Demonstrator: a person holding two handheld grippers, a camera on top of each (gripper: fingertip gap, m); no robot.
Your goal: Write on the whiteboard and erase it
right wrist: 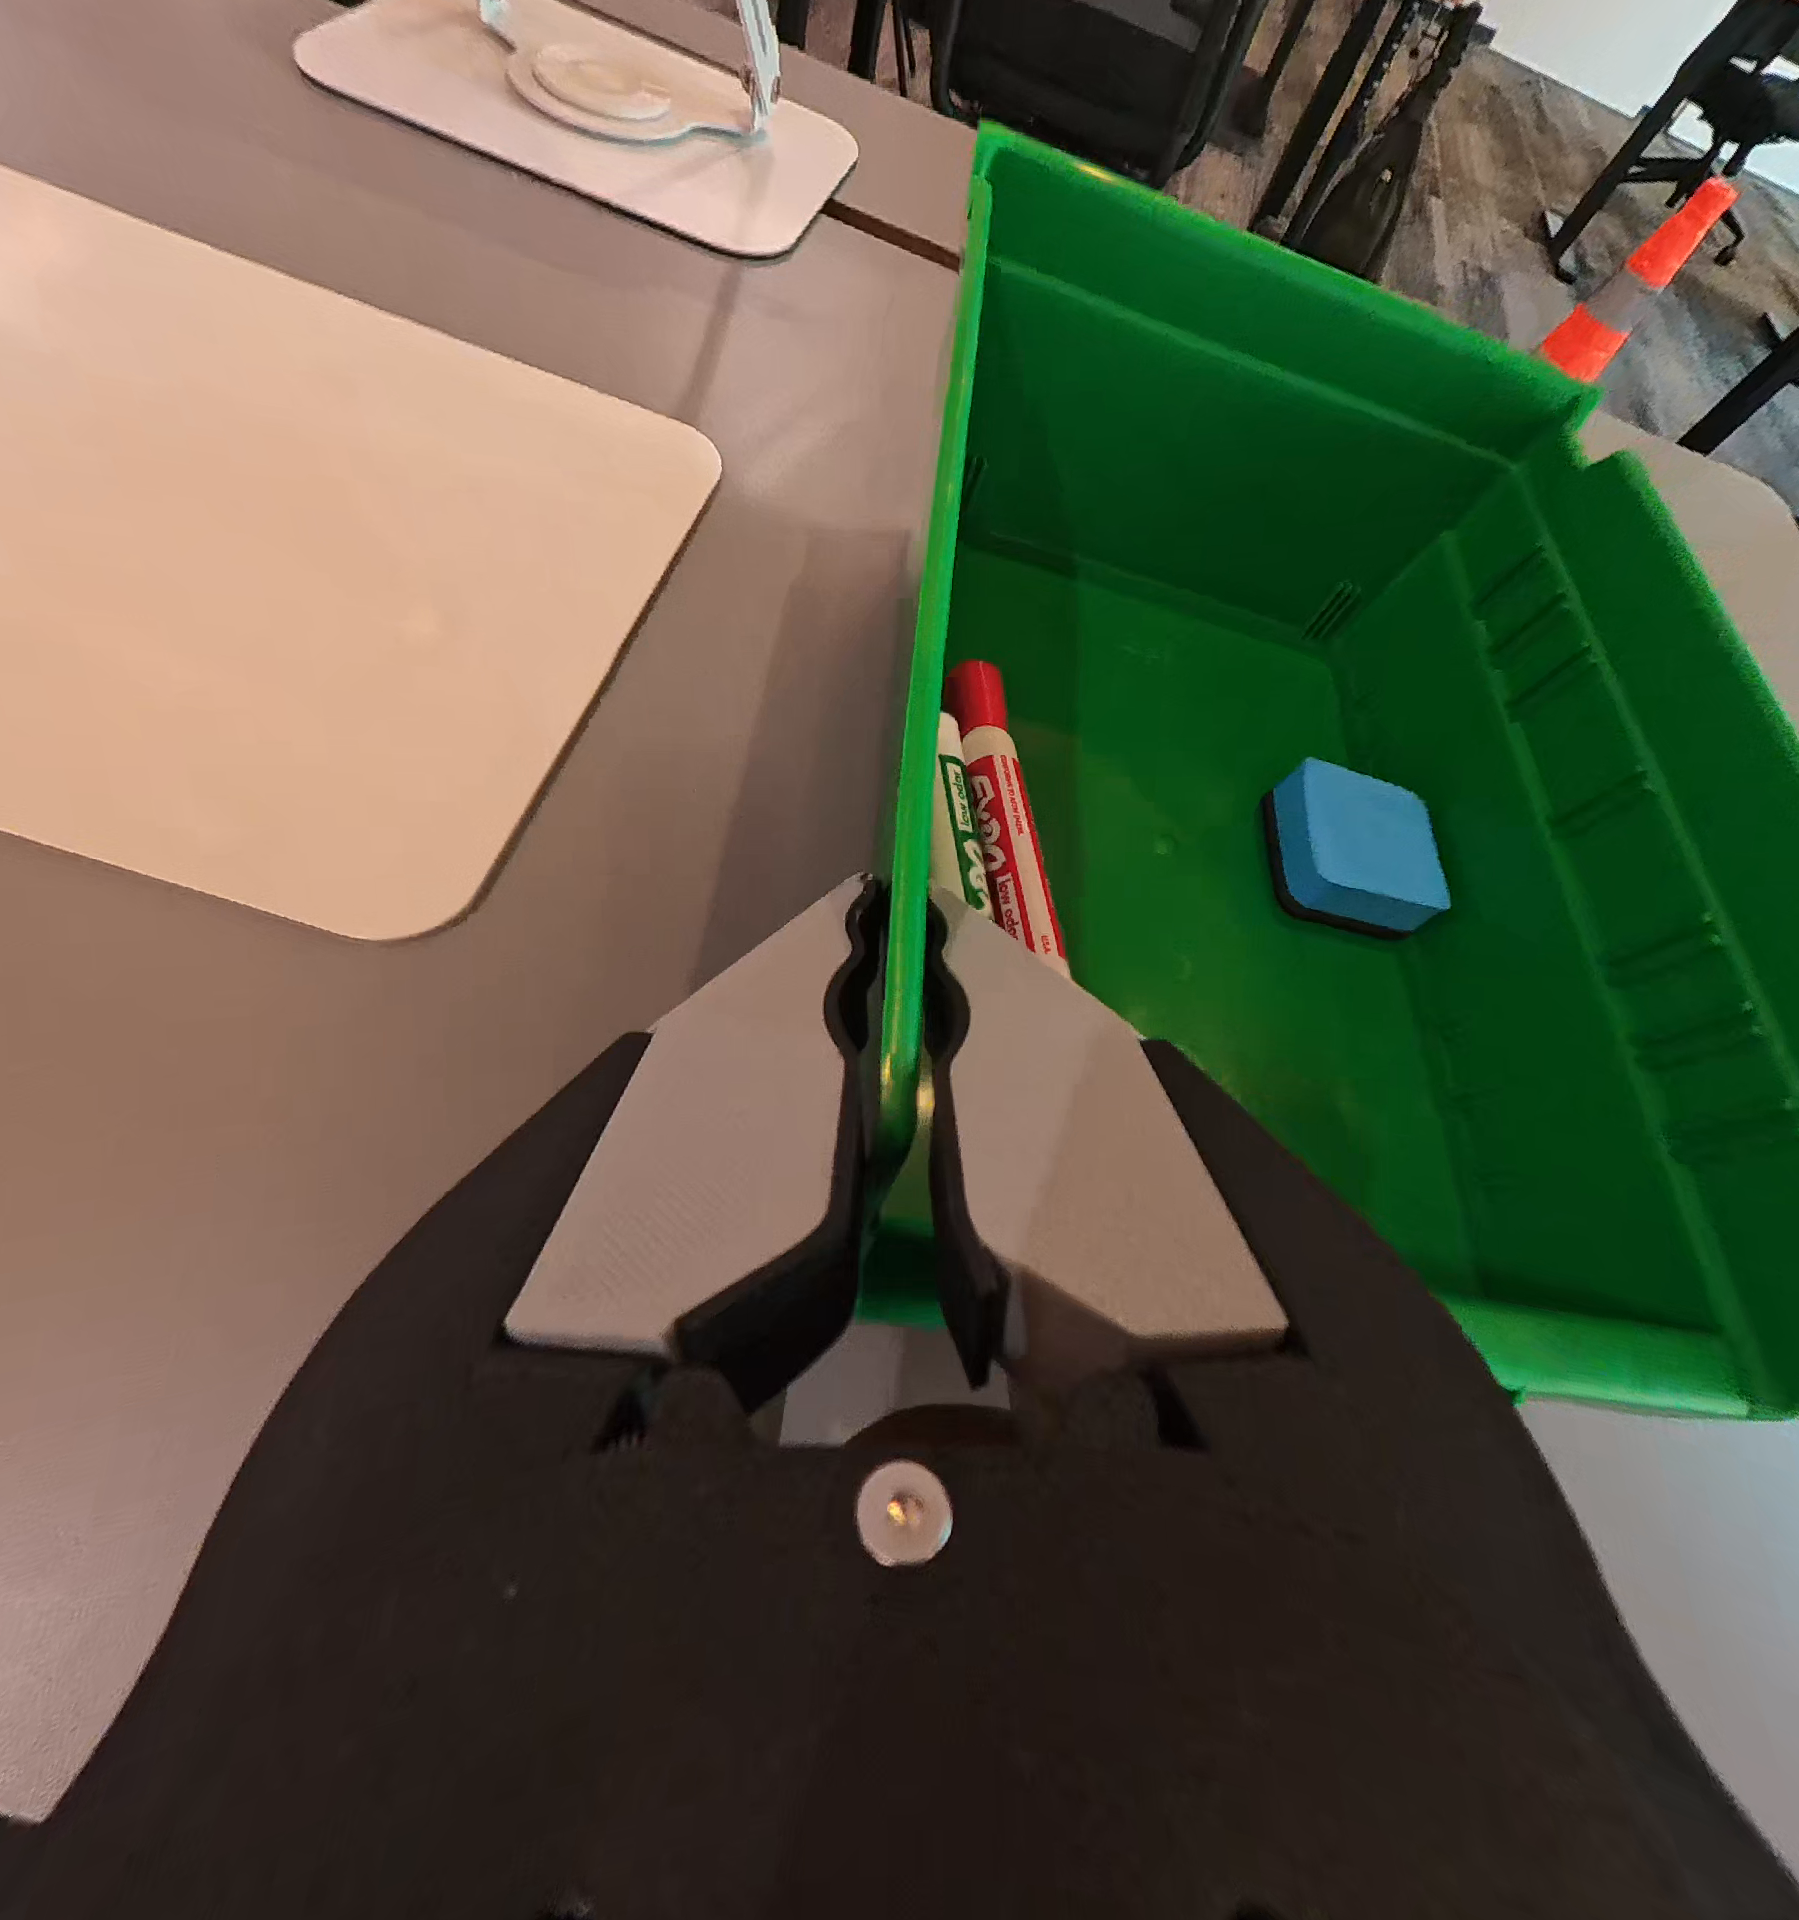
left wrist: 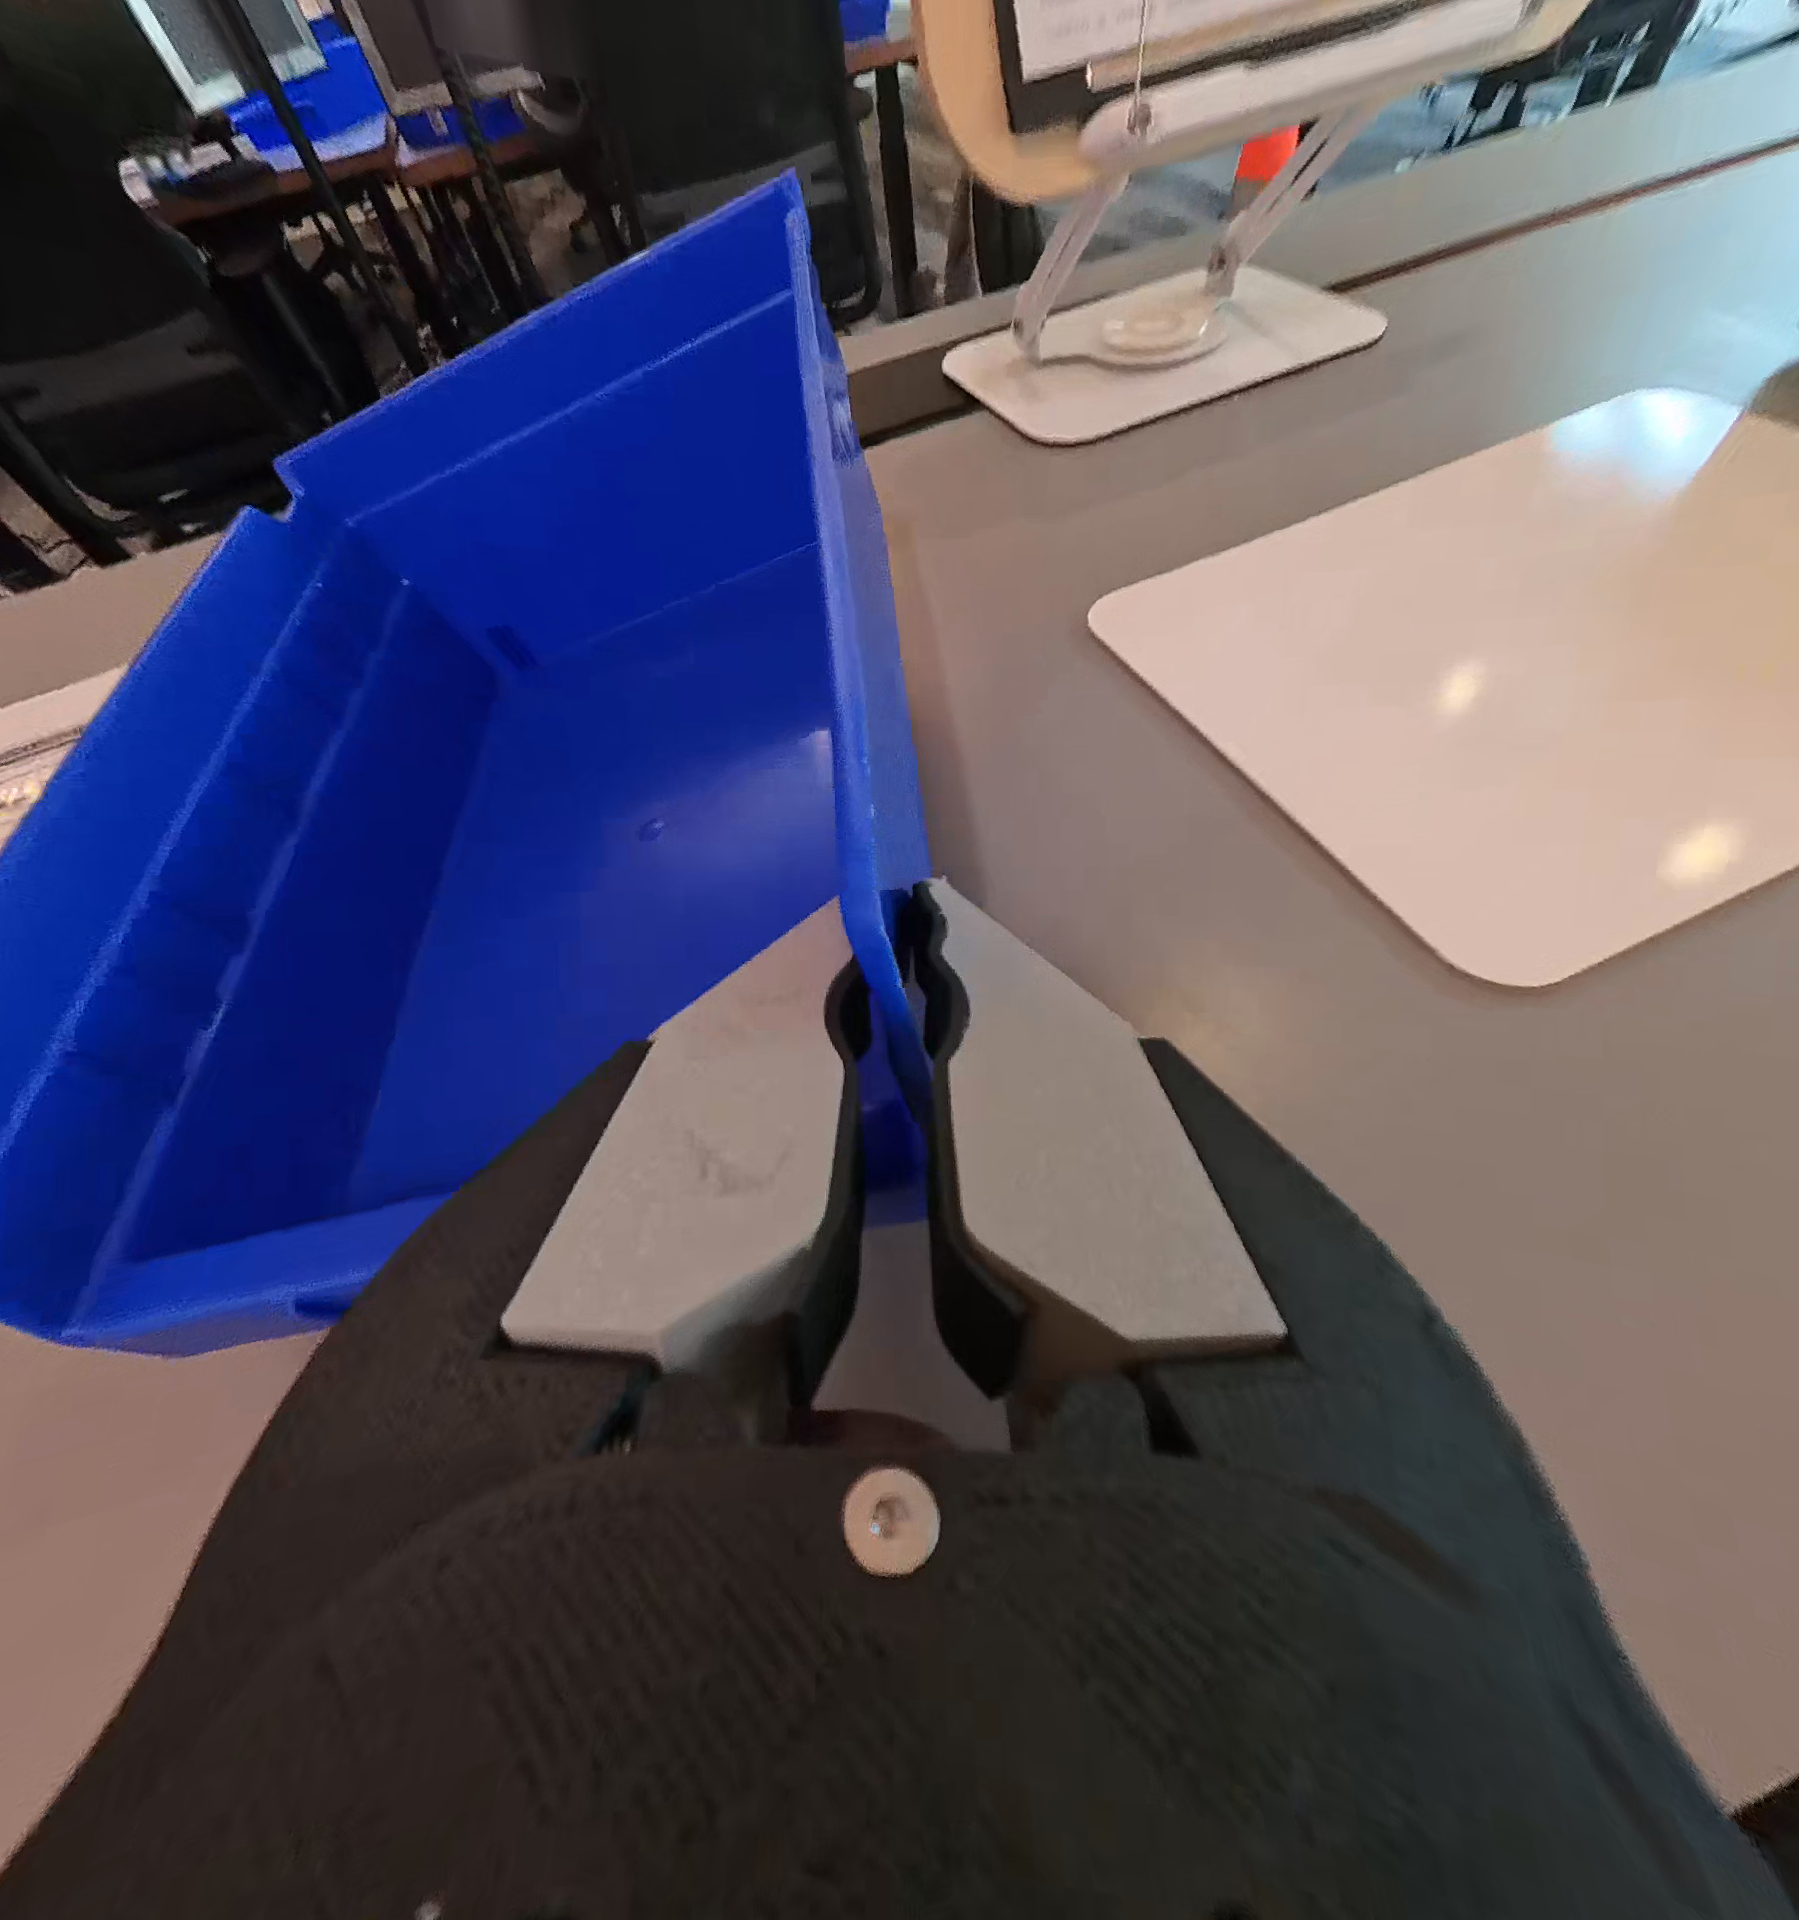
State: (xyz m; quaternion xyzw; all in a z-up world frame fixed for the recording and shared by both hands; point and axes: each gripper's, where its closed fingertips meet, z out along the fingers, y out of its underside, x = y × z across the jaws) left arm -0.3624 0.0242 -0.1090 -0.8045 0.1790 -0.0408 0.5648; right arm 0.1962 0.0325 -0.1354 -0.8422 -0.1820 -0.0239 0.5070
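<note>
My left gripper [left wrist: 897, 971] is shut on the right side wall of a blue bin [left wrist: 521, 790], which looks empty and tilted. My right gripper [right wrist: 900, 951] is shut on the left side wall of a green bin [right wrist: 1238, 540]. Inside the green bin lie a red marker [right wrist: 1009, 821] and a green marker [right wrist: 952, 821] against that wall, and a blue eraser [right wrist: 1357, 847] farther right. The white whiteboard [left wrist: 1497, 675] lies flat on the grey table [left wrist: 1134, 727] between the two bins; it also shows in the right wrist view [right wrist: 251, 582] and bears no marks.
A white stand base with clear arms [left wrist: 1165, 353] sits at the table's far edge and shows too in the right wrist view [right wrist: 583, 114]. An orange cone [right wrist: 1643, 281], chairs and desks stand beyond the table.
</note>
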